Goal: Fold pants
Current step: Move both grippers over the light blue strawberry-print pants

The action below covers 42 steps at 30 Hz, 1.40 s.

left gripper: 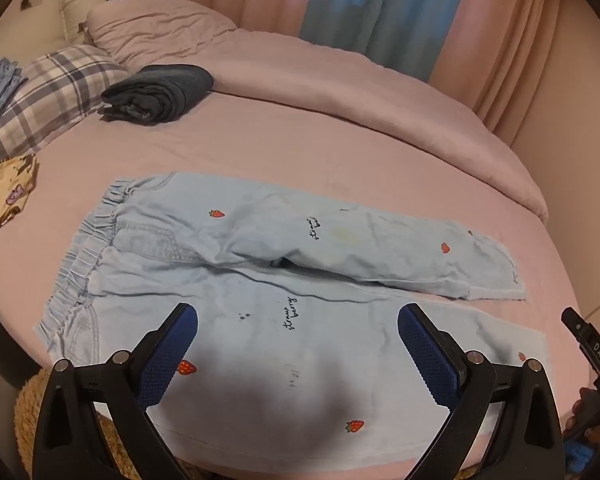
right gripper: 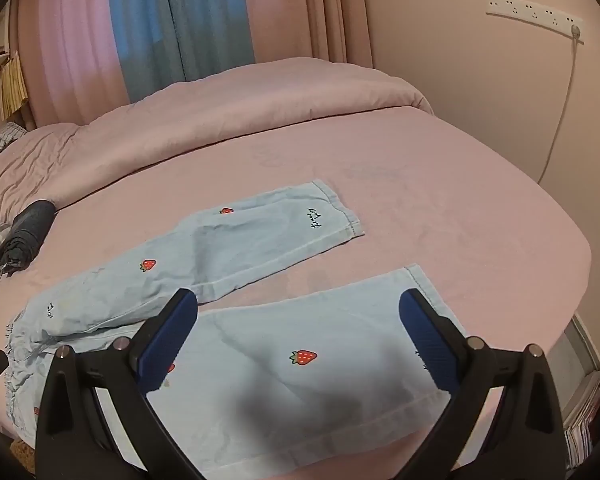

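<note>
Light blue pants (left gripper: 236, 264) with strawberry prints lie flat on the pink bed, waistband (left gripper: 88, 252) to the left and both legs spread apart toward the right. My left gripper (left gripper: 298, 320) is open and empty, hovering above the near leg close to the waist. My right gripper (right gripper: 298, 308) is open and empty, above the near leg (right gripper: 300, 360) close to its hem. The far leg (right gripper: 260, 236) lies beyond it. The right gripper's body shows at the right edge of the left wrist view (left gripper: 592, 348).
A folded dark garment (left gripper: 160, 92) lies at the back left next to a plaid pillow (left gripper: 52, 92). A rolled pink duvet (left gripper: 340, 92) runs along the far side. A yellow patterned cloth (left gripper: 4, 192) sits at the left. The bed edge (right gripper: 540, 340) drops off on the right.
</note>
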Tool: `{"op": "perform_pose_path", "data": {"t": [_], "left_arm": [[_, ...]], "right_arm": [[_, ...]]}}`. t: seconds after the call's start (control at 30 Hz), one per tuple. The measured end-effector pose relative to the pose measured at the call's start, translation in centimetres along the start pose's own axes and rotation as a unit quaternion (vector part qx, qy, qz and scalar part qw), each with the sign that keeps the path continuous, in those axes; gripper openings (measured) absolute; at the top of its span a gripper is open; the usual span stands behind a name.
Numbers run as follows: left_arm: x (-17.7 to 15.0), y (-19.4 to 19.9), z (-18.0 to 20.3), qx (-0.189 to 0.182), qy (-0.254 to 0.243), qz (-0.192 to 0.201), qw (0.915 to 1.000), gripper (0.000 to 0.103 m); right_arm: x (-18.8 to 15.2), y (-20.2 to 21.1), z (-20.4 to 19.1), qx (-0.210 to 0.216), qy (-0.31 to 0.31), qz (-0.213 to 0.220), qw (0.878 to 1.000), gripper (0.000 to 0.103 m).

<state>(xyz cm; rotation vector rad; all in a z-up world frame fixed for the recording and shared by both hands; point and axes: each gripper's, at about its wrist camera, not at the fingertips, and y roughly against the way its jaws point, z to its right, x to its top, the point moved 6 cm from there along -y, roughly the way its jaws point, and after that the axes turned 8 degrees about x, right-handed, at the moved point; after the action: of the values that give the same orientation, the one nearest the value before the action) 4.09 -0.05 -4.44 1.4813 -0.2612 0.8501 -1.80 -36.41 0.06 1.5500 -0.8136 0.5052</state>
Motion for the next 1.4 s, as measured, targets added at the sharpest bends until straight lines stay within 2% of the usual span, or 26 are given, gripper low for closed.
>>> {"op": "perform_pose_path", "data": {"t": [0.87,1.23,1.4], "left_arm": [[-0.9,-0.9,0.0,0.003,-0.01,-0.014,0.9999,0.101],[-0.9,-1.3,-0.1,0.018,-0.025,-0.005,0.9995,0.101],[-1.0,-1.4,0.0,0.013,-0.021,-0.008,0.9997,0.101]], "right_arm": [[-0.3,0.0,-0.1,-0.011,0.011,-0.006,1.0,0.102],[-0.5,-0.2,-0.3,-0.017,0.015,-0.01,1.0,0.102],[-0.5,-0.3,-0.3,-0.018,0.018,-0.011,1.0,0.102]]}}
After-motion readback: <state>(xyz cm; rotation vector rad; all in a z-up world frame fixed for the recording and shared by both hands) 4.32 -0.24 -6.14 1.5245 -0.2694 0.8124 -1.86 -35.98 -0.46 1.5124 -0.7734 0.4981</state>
